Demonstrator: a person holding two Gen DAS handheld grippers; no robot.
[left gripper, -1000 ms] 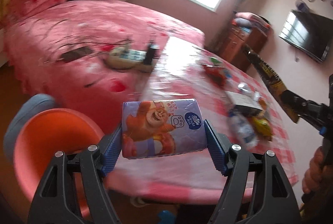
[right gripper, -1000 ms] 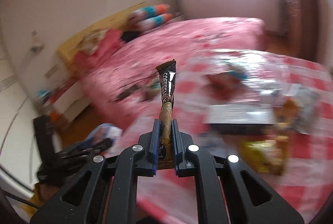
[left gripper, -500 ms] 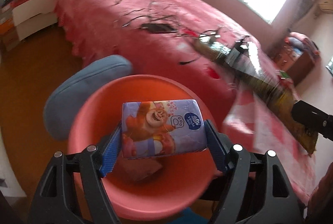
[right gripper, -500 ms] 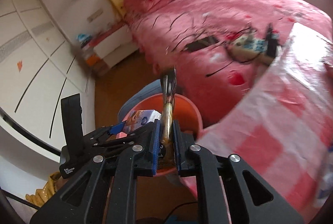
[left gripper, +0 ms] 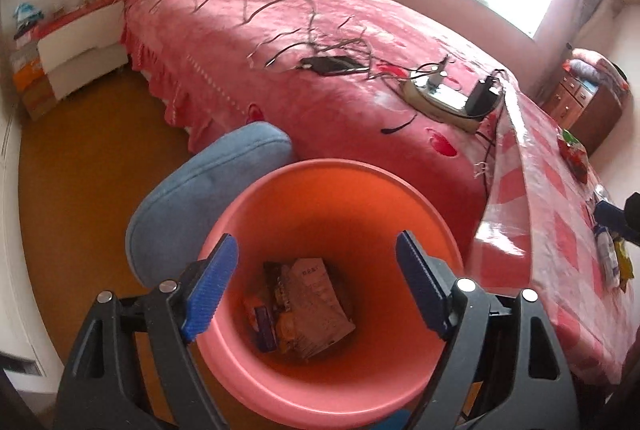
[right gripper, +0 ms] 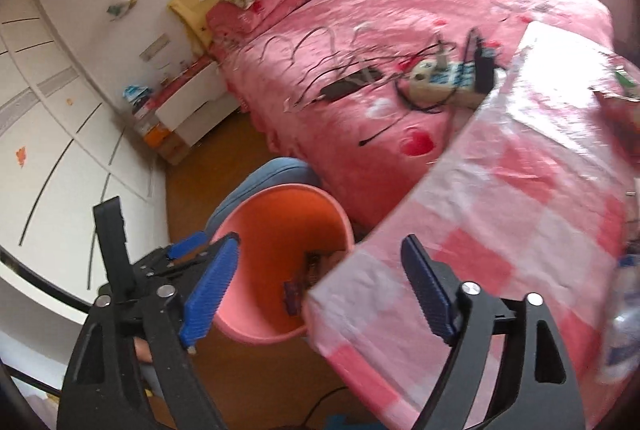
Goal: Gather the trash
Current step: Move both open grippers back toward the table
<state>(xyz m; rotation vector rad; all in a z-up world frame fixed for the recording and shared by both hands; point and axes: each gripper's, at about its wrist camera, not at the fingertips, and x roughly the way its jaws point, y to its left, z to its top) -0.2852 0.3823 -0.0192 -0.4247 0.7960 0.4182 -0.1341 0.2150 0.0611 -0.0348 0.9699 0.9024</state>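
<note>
Trash (left gripper: 308, 306) lies at the bottom of the orange-pink bin (left gripper: 332, 182): a crumpled pale paper wrapper, some darker snack packets and a small purple packet next to them. The bin stands on the brown wooden floor, between a blue cushion (left gripper: 208, 186) and the corner of the table with the pink-and-white checked cloth (left gripper: 560, 230).

The left gripper (left gripper: 316, 258) hangs directly above the open mouth of the bin. Its jaws are opening, both blue pads are far from each other, and nothing is between them; only the inside of the bin shows through the gap. In the right wrist view the left gripper (right gripper: 202, 244) appears at the left rim of the bin (right gripper: 288, 190).

The right gripper (right gripper: 320, 258) is over the table corner and the right side of the bin. Its jaws are also opening and are already wide, with nothing held between the pads. In this view a dark packet (right gripper: 312, 266) shows inside the bin, partly hidden by the checked cloth (right gripper: 520, 198).

Behind the bin is a bed with a pink cover (left gripper: 320, 42). On it lie a power strip (left gripper: 440, 98), a black phone (left gripper: 332, 65) and several thin cables. More wrappers (left gripper: 616, 258) lie on the table at the right edge of the left wrist view, but they are blurred.
</note>
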